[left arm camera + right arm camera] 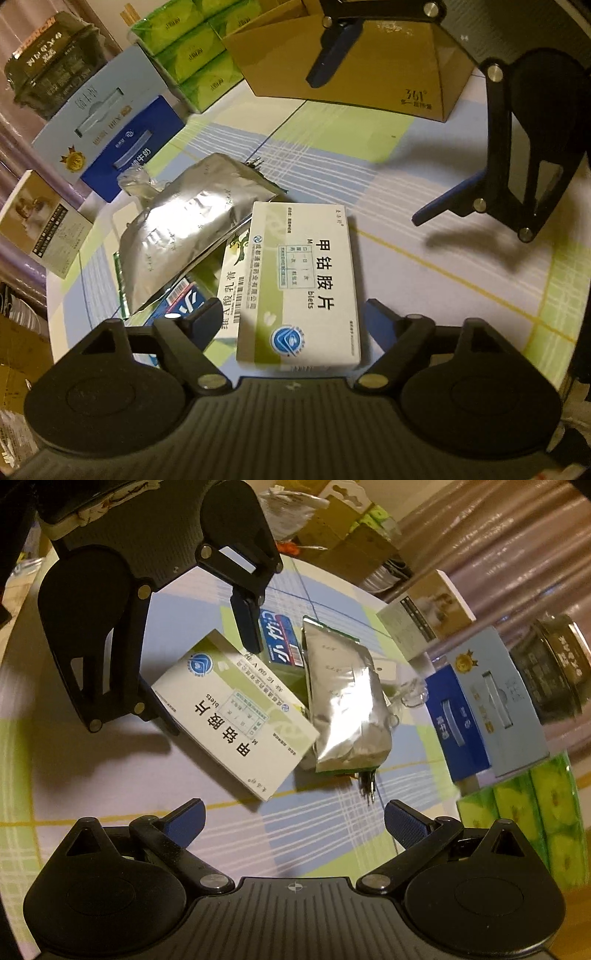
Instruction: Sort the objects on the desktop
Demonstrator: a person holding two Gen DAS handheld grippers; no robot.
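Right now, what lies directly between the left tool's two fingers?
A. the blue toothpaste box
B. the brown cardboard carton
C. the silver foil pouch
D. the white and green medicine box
D: in the left wrist view the white and green medicine box sits between the open fingers of the left tool, with the silver foil pouch off to the side.

My left gripper [291,321] tilted downward, its jaws spread wide. My right gripper [293,823] angled down too, its jaws gaping apart, nothing between.
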